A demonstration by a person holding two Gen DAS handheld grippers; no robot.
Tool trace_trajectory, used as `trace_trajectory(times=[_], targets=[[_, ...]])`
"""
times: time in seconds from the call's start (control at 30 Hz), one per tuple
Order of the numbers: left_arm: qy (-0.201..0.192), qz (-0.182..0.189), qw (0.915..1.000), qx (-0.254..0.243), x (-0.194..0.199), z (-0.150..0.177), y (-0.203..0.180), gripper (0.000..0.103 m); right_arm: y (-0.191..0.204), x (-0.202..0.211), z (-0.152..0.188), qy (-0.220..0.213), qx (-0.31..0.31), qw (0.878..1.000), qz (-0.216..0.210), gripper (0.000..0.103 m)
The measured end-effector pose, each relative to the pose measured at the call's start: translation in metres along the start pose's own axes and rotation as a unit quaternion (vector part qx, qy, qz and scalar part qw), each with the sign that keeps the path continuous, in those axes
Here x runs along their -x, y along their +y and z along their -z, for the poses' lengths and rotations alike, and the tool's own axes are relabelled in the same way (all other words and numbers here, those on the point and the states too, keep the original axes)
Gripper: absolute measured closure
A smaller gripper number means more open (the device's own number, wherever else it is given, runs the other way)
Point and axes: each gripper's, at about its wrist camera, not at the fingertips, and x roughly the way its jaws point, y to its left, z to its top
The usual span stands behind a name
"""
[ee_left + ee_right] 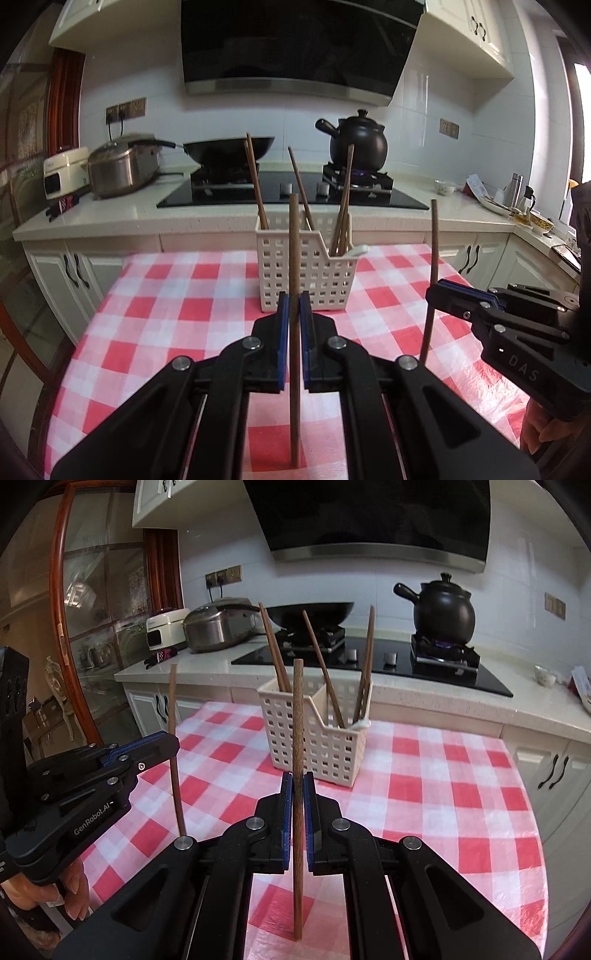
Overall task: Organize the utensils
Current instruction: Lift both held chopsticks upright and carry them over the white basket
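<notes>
A white perforated utensil basket [308, 271] [317, 738] stands on the red-checked tablecloth and holds several brown chopsticks and a white spoon [357, 251]. My left gripper [294, 301] is shut on an upright brown chopstick [294, 258], its lower end near the cloth. It also shows at the left of the right wrist view [162, 744]. My right gripper [297, 781] is shut on another upright chopstick [297, 720]. It shows at the right of the left wrist view [437, 290]. Both grippers are in front of the basket.
The round table [177, 306] carries the checked cloth. Behind it runs a counter with a gas hob [291, 188], a wok [229, 147], a black clay pot [358, 140] over a lit burner, a steel pot [122, 166] and dishes at the right [517, 210].
</notes>
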Motion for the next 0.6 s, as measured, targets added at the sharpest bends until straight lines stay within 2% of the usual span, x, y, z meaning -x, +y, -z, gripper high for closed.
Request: trace_trajectory(times=[0.2, 0.4, 0.6], targets=[[-0.010, 0.004, 0.9999, -0.007, 0.007, -0.005, 0.002, 0.097, 0.008, 0.008, -0.007, -0.008, 0.010, 1.000, 0.006, 0.097], [-0.037, 0.007, 0.9992, -0.015, 0.019, -0.017, 0.000, 0.097, 0.015, 0.018, -0.018, -0.031, 0.022, 0.999, 0.011, 0.097], [-0.042, 0.014, 0.9988, -0.021, 0.019, -0.031, 0.004, 0.097, 0.013, 0.022, -0.034, -0.046, 0.031, 0.998, 0.013, 0.097]])
